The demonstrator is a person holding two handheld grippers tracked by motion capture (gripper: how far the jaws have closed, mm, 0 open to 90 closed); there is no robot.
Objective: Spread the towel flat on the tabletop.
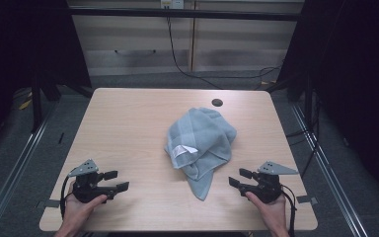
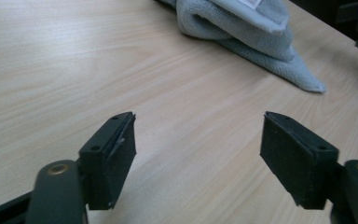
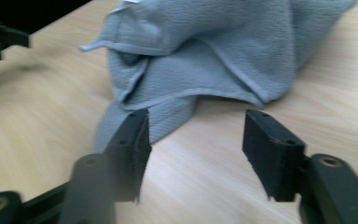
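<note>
We count one crumpled grey towel on the one tabletop, one white label on it, and two tongs: left tongs, right tongs.

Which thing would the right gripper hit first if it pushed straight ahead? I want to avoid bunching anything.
Probably the grey towel: its low pointed corner lies just past the open right gripper, on the table.

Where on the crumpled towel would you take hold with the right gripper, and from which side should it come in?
Grip the towel by its pointed corner, the tail that lies flat toward the table's near edge. It sticks out free of the bunched heap, so the jaws can close on one thin layer. Probably come low from the right: the open right gripper already faces it.
</note>
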